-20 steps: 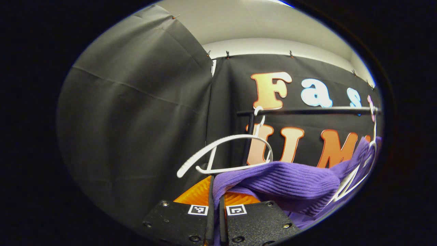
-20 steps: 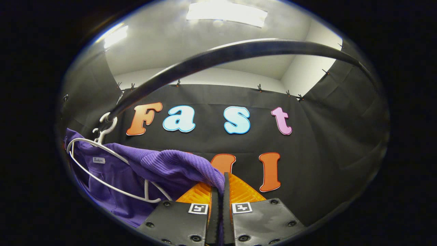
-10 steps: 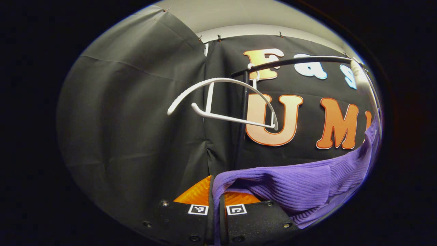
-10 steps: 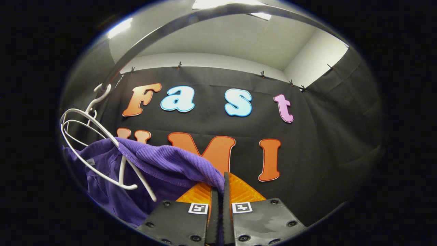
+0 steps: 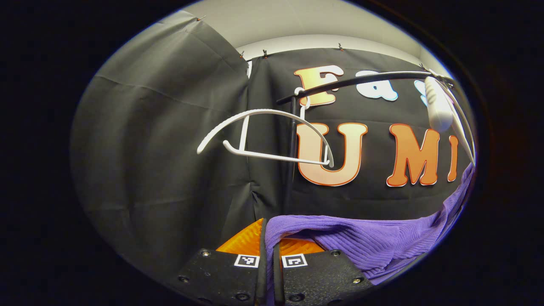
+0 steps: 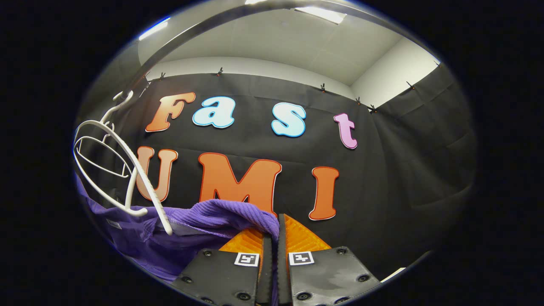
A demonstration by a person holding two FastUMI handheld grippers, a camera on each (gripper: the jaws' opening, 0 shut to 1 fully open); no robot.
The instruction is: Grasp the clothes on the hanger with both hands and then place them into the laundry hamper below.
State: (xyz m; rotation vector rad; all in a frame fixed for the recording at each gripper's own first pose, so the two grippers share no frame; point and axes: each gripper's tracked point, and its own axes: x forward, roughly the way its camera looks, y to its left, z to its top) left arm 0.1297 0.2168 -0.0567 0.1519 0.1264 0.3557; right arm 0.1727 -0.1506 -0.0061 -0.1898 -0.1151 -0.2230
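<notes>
A purple ribbed garment (image 5: 374,240) stretches from my left gripper (image 5: 267,231) off to the right; the gripper is shut on its edge. In the right gripper view the same purple garment (image 6: 212,219) sags leftward from my right gripper (image 6: 274,229), which is shut on its other edge. A bare white hanger (image 5: 263,136) hangs from the black rail (image 5: 352,80) above the cloth. In the right gripper view, white hangers (image 6: 114,165) dangle at the left, one tip just over the purple cloth. The hamper is out of sight.
A black upright post (image 5: 291,157) carries the rail near the wall's corner. Another white hanger (image 5: 442,110) hangs at the far right of the left gripper view. The rail (image 6: 204,29) arcs overhead in the right gripper view.
Both grippers have come down with the purple garment. It has slid off the white hanger, which now hangs bare above the cloth. The rail sits higher in both views.
</notes>
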